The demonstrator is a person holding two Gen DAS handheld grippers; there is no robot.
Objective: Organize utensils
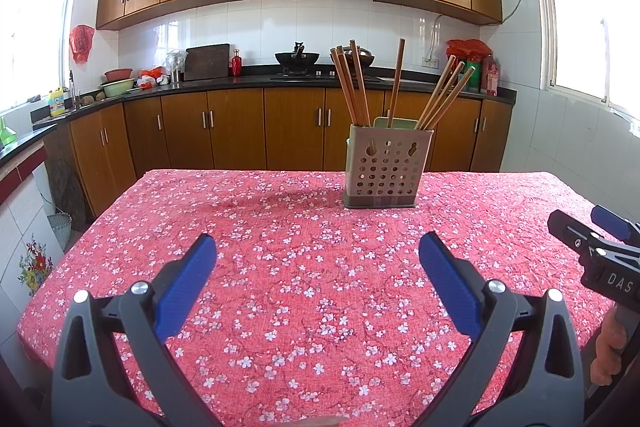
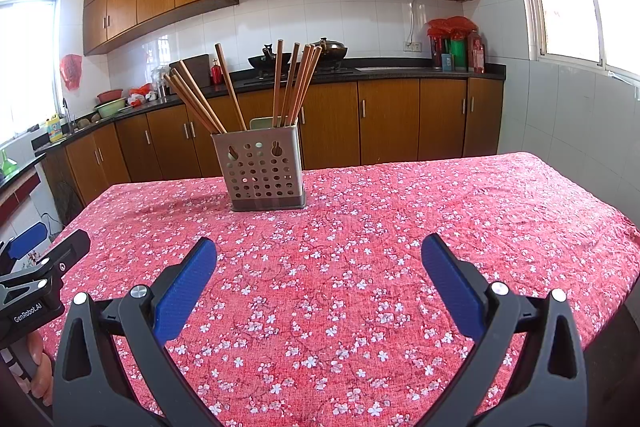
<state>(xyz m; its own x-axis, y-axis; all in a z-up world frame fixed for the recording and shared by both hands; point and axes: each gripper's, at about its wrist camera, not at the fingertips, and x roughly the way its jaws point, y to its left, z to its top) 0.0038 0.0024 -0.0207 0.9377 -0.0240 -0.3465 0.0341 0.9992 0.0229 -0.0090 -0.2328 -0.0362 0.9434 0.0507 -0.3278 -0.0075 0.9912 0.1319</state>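
Left claw (image 1: 318,253) and right claw (image 2: 319,255) both released, empty, above the bench (image 1: 280,235), short of the holder (image 1: 386,167) containing upright chopsticks (image 1: 352,83).

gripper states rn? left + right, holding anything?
Left gripper: jaws open, holding nothing, above the tablecloth.
Right gripper: jaws open, holding nothing.

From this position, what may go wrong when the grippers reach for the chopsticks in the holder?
1. The chopsticks lean apart in several directions in the perforated holder; closing on one may push its neighbours or lift two together.
2. The holder stands free on the wrinkled floral tablecloth; a sideways pull might tip or slide it.
3. Both the left gripper and the right gripper are open and close together, so they might collide.
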